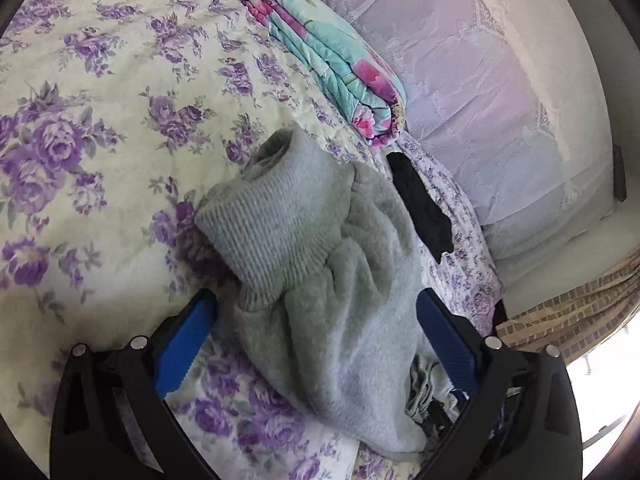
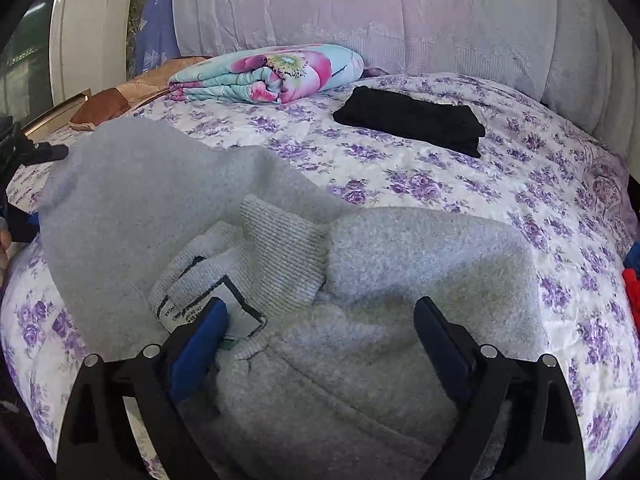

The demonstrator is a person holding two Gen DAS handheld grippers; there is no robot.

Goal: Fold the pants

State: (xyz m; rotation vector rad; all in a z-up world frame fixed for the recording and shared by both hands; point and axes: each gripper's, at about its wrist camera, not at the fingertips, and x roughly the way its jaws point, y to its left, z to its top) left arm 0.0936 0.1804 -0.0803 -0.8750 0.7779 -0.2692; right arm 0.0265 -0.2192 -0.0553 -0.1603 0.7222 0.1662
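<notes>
Grey fleece pants (image 1: 320, 264) lie crumpled on the floral bedspread (image 1: 100, 92). In the left wrist view a ribbed cuff (image 1: 272, 232) sticks up between the blue fingers. My left gripper (image 1: 316, 312) is open, its jaws wide on either side of the fabric. In the right wrist view the pants (image 2: 380, 280) fill the foreground, with the ribbed waistband and a white label (image 2: 236, 312) showing. My right gripper (image 2: 320, 316) is open over the waistband, left finger (image 2: 200, 344) next to the label. Whether the fingers touch the cloth is unclear.
A folded teal and pink quilt (image 2: 268, 76) lies at the back of the bed. A folded black garment (image 2: 412, 120) lies to its right. A lilac lace-covered headboard (image 2: 360, 12) stands behind. The bedspread (image 2: 440, 184) also shows here. Red and blue items (image 2: 632, 280) sit at the right edge.
</notes>
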